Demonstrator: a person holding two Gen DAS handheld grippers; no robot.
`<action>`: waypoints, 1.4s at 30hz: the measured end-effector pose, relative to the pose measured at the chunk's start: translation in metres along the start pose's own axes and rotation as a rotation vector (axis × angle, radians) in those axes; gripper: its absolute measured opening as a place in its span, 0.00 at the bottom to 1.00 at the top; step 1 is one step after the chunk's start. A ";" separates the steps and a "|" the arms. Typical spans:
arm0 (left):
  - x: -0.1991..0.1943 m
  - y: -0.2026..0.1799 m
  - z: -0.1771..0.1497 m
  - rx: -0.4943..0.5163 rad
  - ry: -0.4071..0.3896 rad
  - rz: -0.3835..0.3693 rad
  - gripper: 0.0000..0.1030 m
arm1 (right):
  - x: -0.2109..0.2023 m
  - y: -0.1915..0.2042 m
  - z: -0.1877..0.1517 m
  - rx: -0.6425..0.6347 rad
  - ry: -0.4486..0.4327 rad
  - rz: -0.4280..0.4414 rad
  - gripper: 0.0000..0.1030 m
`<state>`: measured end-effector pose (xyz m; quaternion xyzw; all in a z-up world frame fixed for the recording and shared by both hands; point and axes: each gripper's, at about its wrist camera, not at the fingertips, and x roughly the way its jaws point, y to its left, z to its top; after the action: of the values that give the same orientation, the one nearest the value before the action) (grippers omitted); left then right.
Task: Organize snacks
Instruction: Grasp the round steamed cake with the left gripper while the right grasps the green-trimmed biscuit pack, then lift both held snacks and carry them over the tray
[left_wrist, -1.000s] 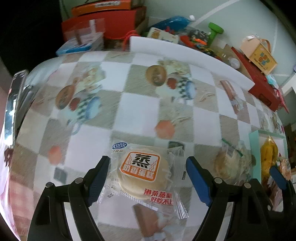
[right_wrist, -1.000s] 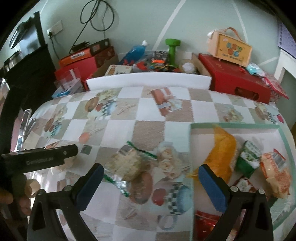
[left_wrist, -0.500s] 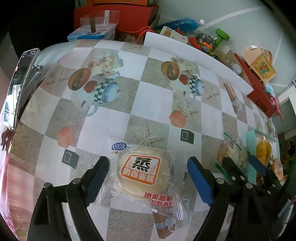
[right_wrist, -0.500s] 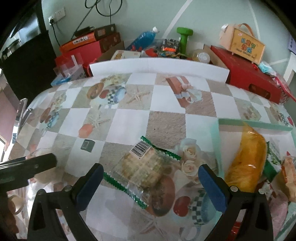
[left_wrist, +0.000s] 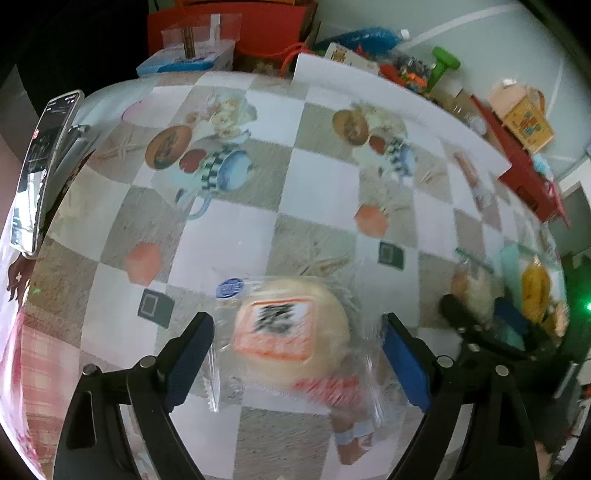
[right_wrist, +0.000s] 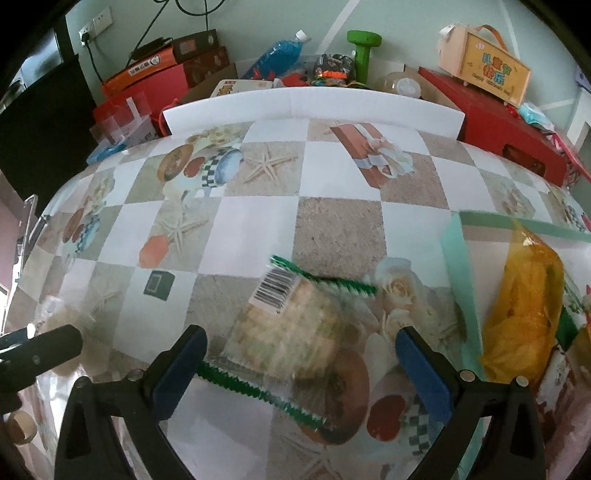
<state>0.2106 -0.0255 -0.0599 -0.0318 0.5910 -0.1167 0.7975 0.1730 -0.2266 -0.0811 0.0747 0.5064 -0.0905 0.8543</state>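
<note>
A round steamed cake in a clear wrapper with an orange label (left_wrist: 291, 328) lies on the checked tablecloth, between the open fingers of my left gripper (left_wrist: 295, 354). A cracker pack with green crimped edges (right_wrist: 291, 332) lies between the open fingers of my right gripper (right_wrist: 301, 363); it also shows in the left wrist view (left_wrist: 474, 291). A mint green tray (right_wrist: 456, 254) at the right holds an orange snack bag (right_wrist: 528, 302) and other packets. Neither gripper touches its snack.
A phone (left_wrist: 40, 173) stands at the table's left edge. A white foam board (right_wrist: 314, 107) runs along the far edge, with red boxes (right_wrist: 491, 114), a green dumbbell (right_wrist: 364, 44) and a blue bottle (right_wrist: 277, 51) behind it. The left gripper's finger (right_wrist: 40, 347) shows at the right view's left.
Both grippers have moved forward and lower over their snacks, which now sit deeper between the open fingers. The left view is motion blurred.
</note>
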 end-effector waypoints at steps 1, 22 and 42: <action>0.002 0.001 -0.001 0.003 0.008 0.008 0.88 | -0.001 -0.002 -0.002 0.003 0.001 -0.002 1.00; 0.008 0.000 -0.003 -0.007 -0.023 0.037 0.75 | -0.001 -0.008 0.002 0.024 -0.072 -0.057 0.55; -0.028 -0.015 -0.005 0.034 -0.125 -0.027 0.61 | -0.054 -0.011 0.007 0.032 -0.163 -0.026 0.52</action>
<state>0.1957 -0.0335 -0.0319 -0.0336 0.5374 -0.1351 0.8317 0.1513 -0.2345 -0.0302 0.0739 0.4347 -0.1154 0.8901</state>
